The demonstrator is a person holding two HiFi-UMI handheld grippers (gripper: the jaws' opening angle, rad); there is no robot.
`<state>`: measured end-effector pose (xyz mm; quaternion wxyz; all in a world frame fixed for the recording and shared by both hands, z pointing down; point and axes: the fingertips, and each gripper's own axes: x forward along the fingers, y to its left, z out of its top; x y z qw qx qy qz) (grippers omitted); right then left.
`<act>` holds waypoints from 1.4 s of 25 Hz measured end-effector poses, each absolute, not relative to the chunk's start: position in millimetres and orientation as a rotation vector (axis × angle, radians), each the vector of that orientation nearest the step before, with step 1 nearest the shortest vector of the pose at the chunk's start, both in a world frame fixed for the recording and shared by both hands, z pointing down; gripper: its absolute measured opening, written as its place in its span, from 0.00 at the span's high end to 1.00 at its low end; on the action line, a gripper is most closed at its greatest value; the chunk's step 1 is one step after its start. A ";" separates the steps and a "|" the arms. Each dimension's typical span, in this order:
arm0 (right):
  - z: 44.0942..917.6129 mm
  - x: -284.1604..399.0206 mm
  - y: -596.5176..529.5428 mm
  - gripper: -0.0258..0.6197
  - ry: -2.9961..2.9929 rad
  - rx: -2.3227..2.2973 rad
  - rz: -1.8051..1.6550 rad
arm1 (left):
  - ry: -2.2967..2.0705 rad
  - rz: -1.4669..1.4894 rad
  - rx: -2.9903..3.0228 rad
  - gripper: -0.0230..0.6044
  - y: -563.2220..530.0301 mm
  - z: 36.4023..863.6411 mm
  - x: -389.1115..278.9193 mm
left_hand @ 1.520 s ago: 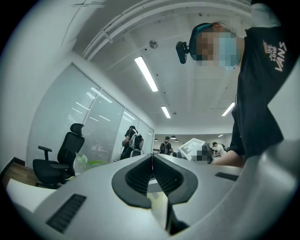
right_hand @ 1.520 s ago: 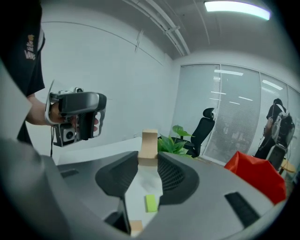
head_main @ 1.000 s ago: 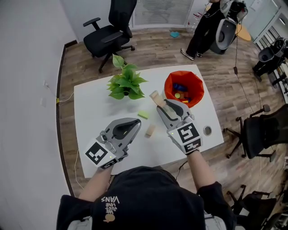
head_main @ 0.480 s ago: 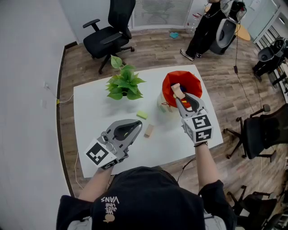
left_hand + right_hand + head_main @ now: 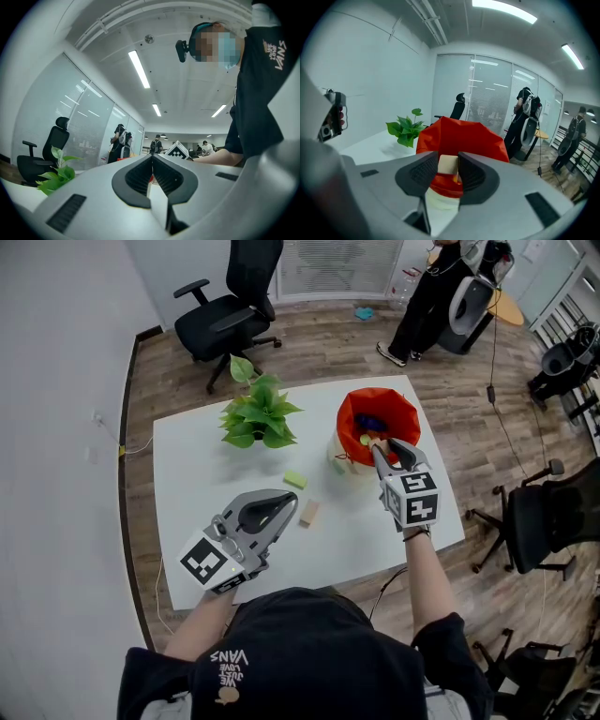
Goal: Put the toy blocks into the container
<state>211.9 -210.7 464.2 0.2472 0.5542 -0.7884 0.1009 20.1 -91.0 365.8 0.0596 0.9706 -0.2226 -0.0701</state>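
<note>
The red container (image 5: 394, 413) stands at the table's far right and holds several coloured blocks. My right gripper (image 5: 375, 444) hangs over its near rim, tilted down, shut on a pale wooden block (image 5: 447, 164). In the right gripper view the container (image 5: 461, 138) fills the space just beyond the jaws. A green block (image 5: 296, 480) and another wooden block (image 5: 309, 513) lie on the white table (image 5: 206, 474). My left gripper (image 5: 281, 507) hovers beside that wooden block, shut and empty; its pads (image 5: 140, 176) meet in the left gripper view.
A potted plant (image 5: 258, 413) stands at the table's back, left of the container. A black office chair (image 5: 225, 306) is behind the table, another chair (image 5: 544, 517) to the right. A person (image 5: 427, 296) stands far back on the wooden floor.
My right gripper carried the wooden block from the table's middle rightward to over the red container, then dipped toward its opening. The left gripper has stayed put.
</note>
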 end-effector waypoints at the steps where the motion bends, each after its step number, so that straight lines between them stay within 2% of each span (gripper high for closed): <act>1: 463.6 212.4 -211.6 0.74 -2.147 1.518 0.269 | -0.677 -0.215 2.935 0.95 -91.2 365.3 19.9; 19: 440.8 198.2 -207.5 0.74 -2.250 1.567 0.198 | -0.704 -0.215 2.938 0.95 -92.9 365.0 18.0; 26: 411.9 186.7 -199.2 0.91 -2.310 1.629 0.071 | -0.717 -0.210 2.941 0.95 -90.9 364.3 14.2; 35: 391.7 156.0 -185.4 0.93 -2.439 1.550 0.015 | -0.782 -0.222 2.930 0.95 -88.0 361.3 2.1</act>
